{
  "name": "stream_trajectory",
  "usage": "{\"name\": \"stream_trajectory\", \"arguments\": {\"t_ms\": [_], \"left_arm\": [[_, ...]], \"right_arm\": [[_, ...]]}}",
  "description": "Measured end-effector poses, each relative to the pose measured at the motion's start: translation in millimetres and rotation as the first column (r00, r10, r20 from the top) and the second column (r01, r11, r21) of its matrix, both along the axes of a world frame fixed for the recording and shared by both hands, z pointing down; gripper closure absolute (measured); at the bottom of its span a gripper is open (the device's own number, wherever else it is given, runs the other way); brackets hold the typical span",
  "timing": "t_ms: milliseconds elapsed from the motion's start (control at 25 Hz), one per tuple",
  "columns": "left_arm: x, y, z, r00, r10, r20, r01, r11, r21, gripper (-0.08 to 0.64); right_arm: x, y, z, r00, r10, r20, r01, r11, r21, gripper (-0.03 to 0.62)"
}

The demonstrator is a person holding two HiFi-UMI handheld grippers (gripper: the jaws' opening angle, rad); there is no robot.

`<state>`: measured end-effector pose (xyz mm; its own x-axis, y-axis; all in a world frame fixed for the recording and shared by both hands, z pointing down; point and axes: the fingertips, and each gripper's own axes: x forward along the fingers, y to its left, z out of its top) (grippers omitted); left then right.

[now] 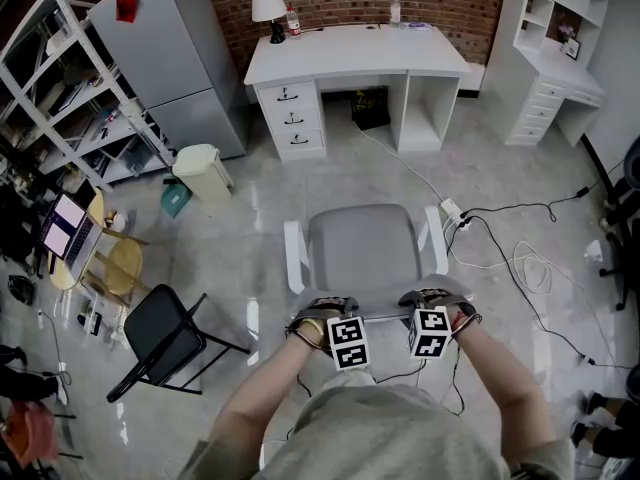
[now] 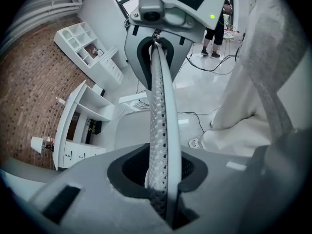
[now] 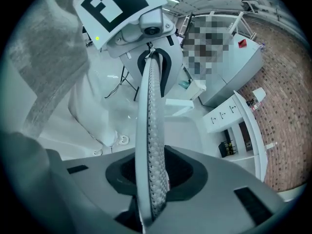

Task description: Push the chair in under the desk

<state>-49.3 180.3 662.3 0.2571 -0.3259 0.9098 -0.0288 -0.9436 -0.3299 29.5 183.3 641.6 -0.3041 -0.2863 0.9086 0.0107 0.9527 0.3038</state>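
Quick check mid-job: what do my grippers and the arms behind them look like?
The left gripper and right gripper each have a pale grey body with black-lined jaw openings, a small green light, and a white cube printed with black square markers. Thin dark cables hang beneath. Dark gloves are worn; the shirt is grey-olive with forearms uncovered.

The glossy grey floor [image 1: 250, 258] bears the white desk [image 1: 355, 53] and the chair [image 1: 362, 248], well apart from it. A black folding chair [image 1: 160, 333], a bin [image 1: 203, 173] and loose cables [image 1: 516, 259] lie there too.
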Motion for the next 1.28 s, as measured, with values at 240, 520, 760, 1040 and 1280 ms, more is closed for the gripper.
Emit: {"name": "stream_trajectory", "arguments": {"t_ms": [240, 520, 760, 1040, 1280], "left_arm": [[-3, 2, 5, 1.000, 0.011, 0.021, -0.011, 0.999, -0.031, 0.494], [0, 6, 6, 0.999, 0.038, 0.031, -0.037, 0.999, -0.040, 0.523], [-2, 5, 7, 0.998, 0.045, 0.033, -0.044, 0.998, -0.052, 0.529], [-3, 3, 9, 0.998, 0.052, 0.032, -0.050, 0.997, -0.051, 0.532], [-6, 0, 9, 0.998, 0.056, 0.033, -0.055, 0.997, -0.049, 0.532]], "right_arm": [[1, 0, 5, 0.998, -0.043, -0.043, 0.045, 0.998, 0.053, 0.545], [4, 2, 7, 0.995, -0.078, -0.065, 0.084, 0.992, 0.097, 0.572], [2, 1, 8, 0.995, -0.076, -0.071, 0.083, 0.992, 0.100, 0.577], [1, -2, 10, 0.994, -0.076, -0.079, 0.085, 0.990, 0.112, 0.580], [-2, -3, 12, 0.994, -0.066, -0.082, 0.075, 0.992, 0.104, 0.580]]}}
